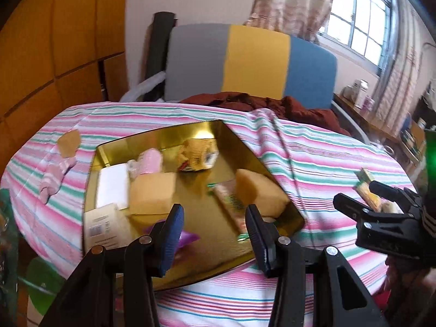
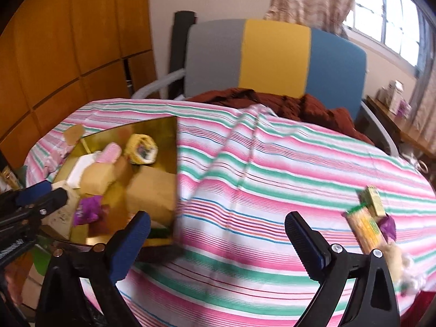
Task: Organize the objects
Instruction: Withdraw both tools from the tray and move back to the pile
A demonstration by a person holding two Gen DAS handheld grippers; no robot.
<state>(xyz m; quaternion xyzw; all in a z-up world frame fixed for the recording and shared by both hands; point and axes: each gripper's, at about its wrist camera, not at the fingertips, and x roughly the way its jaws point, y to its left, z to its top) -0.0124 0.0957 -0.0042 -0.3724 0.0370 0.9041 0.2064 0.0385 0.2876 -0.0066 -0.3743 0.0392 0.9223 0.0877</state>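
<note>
Several light packets near right tongs, spread wide, empty. Probably crinkly, slippery; best pinched across the long packet's middle. Left tongs narrower, holding nothing.

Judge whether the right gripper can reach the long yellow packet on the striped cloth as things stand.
Probably yes: the right gripper is open and empty, and the yellow packet lies uncovered on the striped cloth just beside it.
</note>
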